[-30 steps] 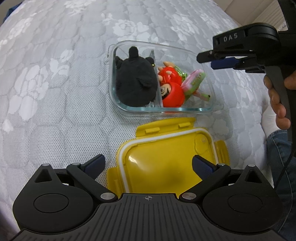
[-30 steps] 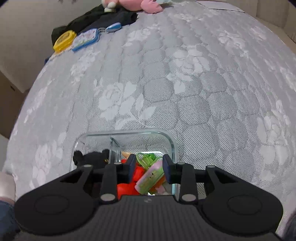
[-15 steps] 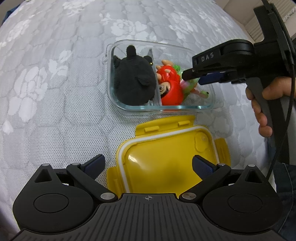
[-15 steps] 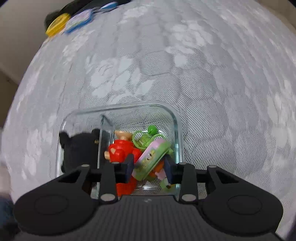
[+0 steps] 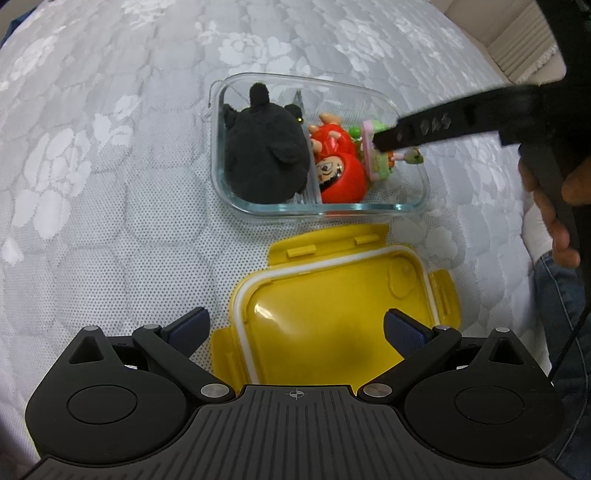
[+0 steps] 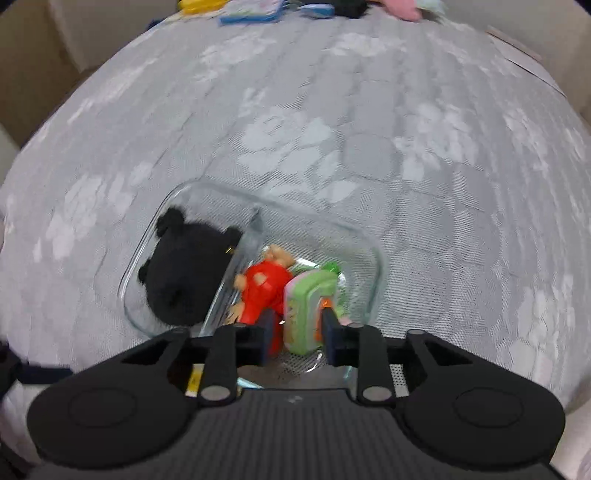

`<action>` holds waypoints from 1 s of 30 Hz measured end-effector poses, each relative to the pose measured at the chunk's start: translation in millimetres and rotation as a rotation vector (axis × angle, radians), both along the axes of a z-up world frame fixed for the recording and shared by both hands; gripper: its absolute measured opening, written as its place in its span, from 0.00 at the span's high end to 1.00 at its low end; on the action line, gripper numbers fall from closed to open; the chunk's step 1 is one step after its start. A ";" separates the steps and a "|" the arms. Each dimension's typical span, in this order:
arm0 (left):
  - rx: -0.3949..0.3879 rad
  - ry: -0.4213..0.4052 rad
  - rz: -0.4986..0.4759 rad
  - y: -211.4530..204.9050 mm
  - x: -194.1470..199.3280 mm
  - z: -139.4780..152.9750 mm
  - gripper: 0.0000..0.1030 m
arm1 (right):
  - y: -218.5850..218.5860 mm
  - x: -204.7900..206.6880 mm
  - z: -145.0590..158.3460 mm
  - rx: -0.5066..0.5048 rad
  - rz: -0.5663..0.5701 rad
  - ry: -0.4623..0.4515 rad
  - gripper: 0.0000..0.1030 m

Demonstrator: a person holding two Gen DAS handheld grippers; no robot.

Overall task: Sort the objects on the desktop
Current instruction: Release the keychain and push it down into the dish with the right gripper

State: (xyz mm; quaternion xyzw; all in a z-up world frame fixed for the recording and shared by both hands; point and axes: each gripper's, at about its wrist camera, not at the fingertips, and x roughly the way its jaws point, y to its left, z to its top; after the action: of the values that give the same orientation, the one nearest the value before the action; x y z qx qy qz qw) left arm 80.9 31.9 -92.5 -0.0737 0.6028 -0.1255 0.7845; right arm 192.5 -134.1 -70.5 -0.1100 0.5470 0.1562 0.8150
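A clear glass two-compartment container [image 5: 317,211] [image 6: 376,266] lies on the quilted cover. Its left compartment holds a black plush [image 5: 262,155] [image 6: 184,273]. The right one holds a red doll [image 5: 340,173] [image 6: 264,284]. My right gripper [image 6: 297,328] [image 5: 384,142] reaches down into the right compartment. Its jaws are closing on a green-and-pink toy case [image 6: 308,302] [image 5: 378,170], which stands on edge between them against the doll. My left gripper [image 5: 297,326] hangs open above the yellow lid [image 5: 332,306], which lies in front of the container, and touches nothing.
A person's hand [image 5: 554,206] holds the right gripper's handle at the right, above a leg in jeans [image 5: 561,295]. At the far edge of the cover lie a blue packet [image 6: 251,13], something yellow [image 6: 195,5] and a pink plush [image 6: 402,9].
The right gripper has rolled and moved down and inward over the container, carrying the green-and-pink toy case into the right compartment. The left gripper and the lid have stayed put.
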 end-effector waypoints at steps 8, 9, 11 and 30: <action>-0.001 0.014 0.002 -0.3 -0.1 -2.9 0.00 | -14.2 9.0 9.1 0.083 -0.079 -0.033 0.79; 0.000 0.016 0.004 -0.2 0.1 -3.3 0.00 | -13.7 9.3 5.3 0.083 -0.076 -0.017 0.78; -0.001 0.018 0.006 0.1 0.3 -3.6 0.00 | -10.7 8.7 -5.3 0.068 -0.074 0.000 0.77; -0.013 0.037 -0.002 -0.2 1.1 -4.8 0.00 | -35.3 19.1 -9.9 0.264 -0.215 0.177 0.53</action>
State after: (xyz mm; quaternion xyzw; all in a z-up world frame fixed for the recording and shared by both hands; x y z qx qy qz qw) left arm 82.0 31.7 -97.3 -0.0803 0.6164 -0.1288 0.7726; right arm 211.5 -169.4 -80.5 0.0710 0.6000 0.1475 0.7830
